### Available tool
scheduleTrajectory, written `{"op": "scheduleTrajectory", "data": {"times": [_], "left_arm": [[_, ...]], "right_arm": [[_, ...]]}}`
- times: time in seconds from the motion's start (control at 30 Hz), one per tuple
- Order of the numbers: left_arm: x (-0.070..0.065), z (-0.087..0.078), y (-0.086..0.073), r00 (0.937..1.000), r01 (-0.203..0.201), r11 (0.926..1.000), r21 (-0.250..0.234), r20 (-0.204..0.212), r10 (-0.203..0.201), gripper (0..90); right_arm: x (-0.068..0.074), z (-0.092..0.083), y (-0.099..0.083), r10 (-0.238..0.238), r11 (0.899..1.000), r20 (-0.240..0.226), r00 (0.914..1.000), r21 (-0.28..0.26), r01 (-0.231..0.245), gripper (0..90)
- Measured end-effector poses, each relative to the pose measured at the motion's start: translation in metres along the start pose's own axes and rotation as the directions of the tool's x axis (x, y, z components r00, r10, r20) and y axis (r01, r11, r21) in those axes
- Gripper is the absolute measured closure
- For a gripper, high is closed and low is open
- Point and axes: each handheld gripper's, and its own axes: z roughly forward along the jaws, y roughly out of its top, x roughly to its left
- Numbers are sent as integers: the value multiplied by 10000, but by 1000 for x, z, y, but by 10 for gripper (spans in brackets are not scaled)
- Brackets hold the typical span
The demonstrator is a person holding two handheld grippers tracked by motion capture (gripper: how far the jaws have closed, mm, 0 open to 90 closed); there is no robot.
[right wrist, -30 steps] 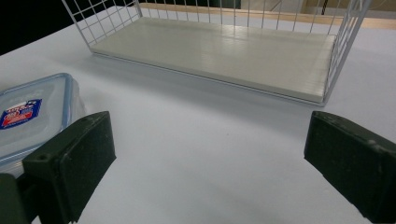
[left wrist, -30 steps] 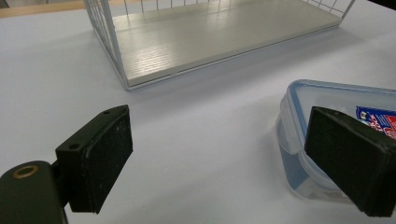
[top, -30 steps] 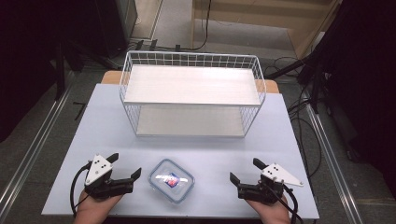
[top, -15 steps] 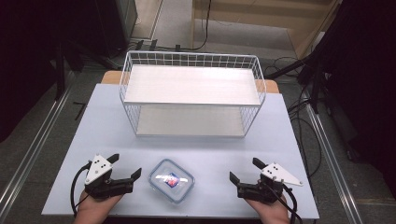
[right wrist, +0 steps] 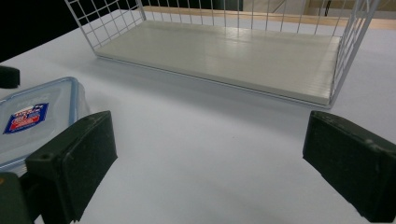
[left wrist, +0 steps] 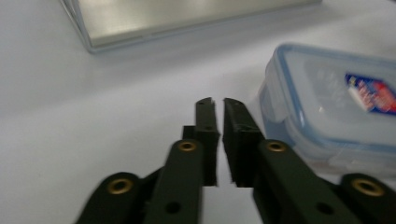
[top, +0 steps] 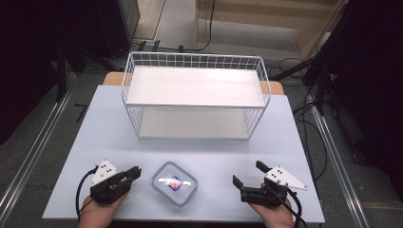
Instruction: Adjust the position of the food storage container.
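Two grippers flank a sealed box, one spread, one closed on air

Seen from the high view, the lidded plastic container (top: 174, 183) sits on the near part of the pale table (top: 95, 133), between the two hands and apart from both. The left gripper (top: 134, 172) lies just to its left with jaws together; they have just been closing, and nothing is between them. The right gripper (top: 246, 174) rests further off on the other side, jaws spread wide, holding nothing. Behind stands the white wire rack (top: 195, 102), well apart from the container.

From the left gripper view, the left gripper (left wrist: 216, 103) shows its two black jaws nearly meeting, only a sliver of gap, over bare table. The container (left wrist: 327, 107) is just beside them. The risk, as I judge it: shut jaws cannot take the box, and a nudge from that side would likely slide it across the smooth surface, since nothing braces it.

From the right gripper view, the right gripper (right wrist: 210, 140) has its pads far apart, bare table between them. The container (right wrist: 32, 121) sits off beyond one pad; closing from here would catch nothing, and a skewed approach could clip a lid latch.
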Motion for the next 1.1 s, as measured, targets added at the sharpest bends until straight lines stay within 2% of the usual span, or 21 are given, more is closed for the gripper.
{"op": "scheduleTrajectory", "data": {"times": [0.03,0.07,0.23,0.5,0.57,0.6,0.63,0.67,0.73,0.77,0.8,0.9,0.93,0.97,1.0,1.03,1.07,1.1], "left_arm": [[0,0,0,10000,0,10000,0,0,0,900],[-6,6,-5,9999,-123,9991,395,-94,127,900],[-25,14,-13,9988,-489,9946,911,79,484,900],[-45,16,-14,9981,-414,9945,959,499,367,900],[-54,21,-14,9957,-357,9939,1043,883,265,900],[-54,21,-14,9957,-357,9939,1043,883,265,900],[-60,25,-14,9938,-315,9936,1087,1098,195,900],[-64,28,-14,9921,-409,9926,1146,1222,268,900],[-70,30,-13,9924,-496,9927,1102,1172,366,900],[-69,30,-11,9926,-399,9943,992,1182,280,844],[-67,29,-10,9934,-335,9955,886,1127,234,844],[-49,19,-4,9992,-19,9994,333,398,6,792],[-43,16,-3,9995,65,9999,151,293,-70,763],[-37,13,-1,9997,151,9999,26,199,-151,763],[-33,10,0,9999,157,9999,-54,28,-157,724],[-27,8,2,9997,25,9998,-176,-256,-30,703],[-27,8,2,9997,25,9998,-176,-256,-30,677],[-24,8,2,9994,-69,9998,-186,-349,62,677]], "right_arm": [[0,0,0,-30,10000,-14,10000,-16,30,33],[1,0,0,-28,10000,-35,10000,-13,28,37],[3,1,0,-14,10000,-157,9999,50,15,51],[7,3,-1,27,9999,-429,9991,137,-21,94],[10,5,-1,-19,9999,-523,9986,137,26,120],[10,5,-1,-19,9999,-523,9986,137,26,120],[12,5,-1,-10,9999,-543,9985,163,19,129],[13,6,-1,-39,9998,-577,9983,176,49,134],[15,7,-1,-16,9997,-679,9977,245,33,142],[18,8,-1,106,9995,-861,9962,311,-79,185],[18,8,-1,106,9995,-861,9962,311,-79,185],[26,10,-2,162,9991,-1287,9915,409,-110,314],[35,13,-3,215,9984,-1699,9852,549,-124,442],[35,13,-3,215,9984,-1699,9852,549,-124,442],[46,16,-4,106,9978,-2125,9771,668,37,570],[51,17,-4,4,9976,-2252,9743,681,153,628],[57,18,-5,-115,9967,-2428,9700,754,307,713],[57,18,-5,-115,9967,-2428,9700,754,307,713]]}}
